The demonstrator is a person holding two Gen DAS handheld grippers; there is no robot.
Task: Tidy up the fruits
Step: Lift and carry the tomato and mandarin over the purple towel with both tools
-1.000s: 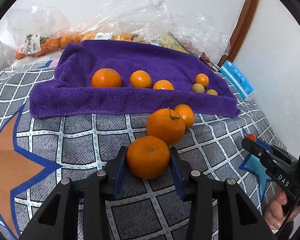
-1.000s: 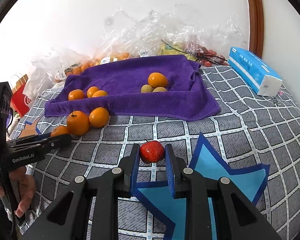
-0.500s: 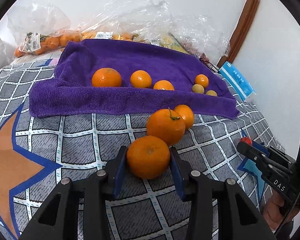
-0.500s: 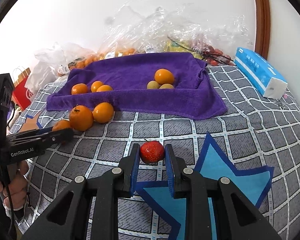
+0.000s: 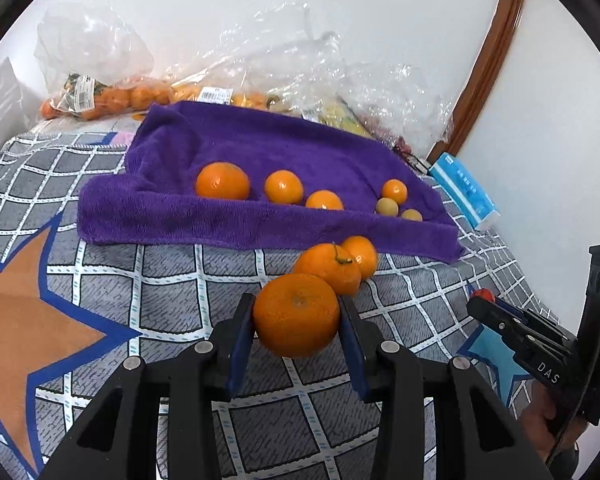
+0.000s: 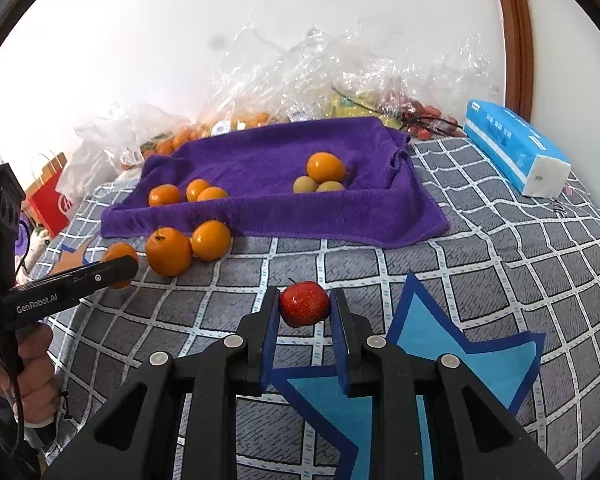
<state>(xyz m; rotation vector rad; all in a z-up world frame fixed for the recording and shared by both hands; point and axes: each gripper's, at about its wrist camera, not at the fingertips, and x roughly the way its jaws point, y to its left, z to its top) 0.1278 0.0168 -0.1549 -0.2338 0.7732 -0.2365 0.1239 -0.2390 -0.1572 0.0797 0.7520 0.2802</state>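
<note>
My left gripper (image 5: 297, 320) is shut on a large orange (image 5: 296, 314) and holds it above the checked cloth. My right gripper (image 6: 304, 312) is shut on a small red apple (image 6: 304, 303), also off the cloth. A purple towel (image 5: 260, 148) lies ahead with three oranges (image 5: 222, 181) on its left side and a small orange with two yellowish fruits (image 5: 387, 205) on its right. Two loose oranges (image 5: 327, 270) sit on the cloth just before the towel's front edge. The right gripper shows in the left wrist view (image 5: 480, 300), the left gripper in the right wrist view (image 6: 118, 268).
Clear plastic bags of oranges and other fruit (image 5: 112, 96) lie along the wall behind the towel. A blue tissue pack (image 6: 512, 144) lies at the right. A red paper bag (image 6: 48, 200) stands at the far left. A brown door frame (image 5: 488, 52) rises at the right.
Both grippers have risen slightly with their fruit, and the towel looks a little further below and ahead. Both stay shut on the same fruit.
</note>
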